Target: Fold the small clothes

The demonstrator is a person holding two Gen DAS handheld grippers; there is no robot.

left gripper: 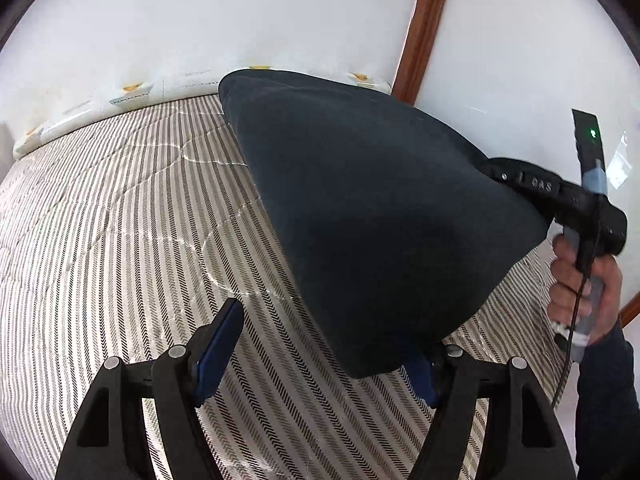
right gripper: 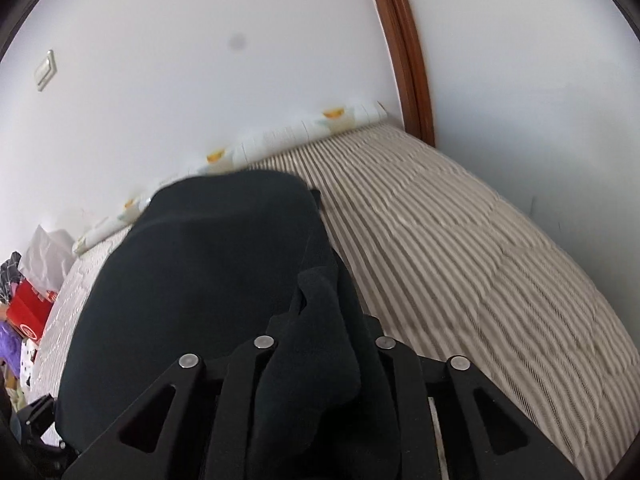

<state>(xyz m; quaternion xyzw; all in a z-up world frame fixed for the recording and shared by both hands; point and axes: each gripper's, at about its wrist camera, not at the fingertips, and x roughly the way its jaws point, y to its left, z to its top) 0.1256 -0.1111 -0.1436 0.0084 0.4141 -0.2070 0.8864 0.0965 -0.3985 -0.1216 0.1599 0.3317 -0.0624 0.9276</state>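
A dark navy garment [left gripper: 380,220] hangs stretched above the striped bed [left gripper: 120,240]. My left gripper [left gripper: 320,356] is open: its left blue pad [left gripper: 218,354] stands free, and the garment's lower edge drapes over the right finger. My right gripper [left gripper: 516,184] is at the right, held by a hand [left gripper: 580,292], shut on the garment's upper corner. In the right wrist view the garment [right gripper: 208,280] is bunched between the right gripper's [right gripper: 320,360] fingers and hides their tips.
A striped bedspread [right gripper: 460,240] covers the bed. White walls and a brown door frame [left gripper: 424,28] stand behind. A pile of clutter with a red box [right gripper: 28,312] lies at the bed's far side. A white patterned pillow edge [left gripper: 100,100] runs along the wall.
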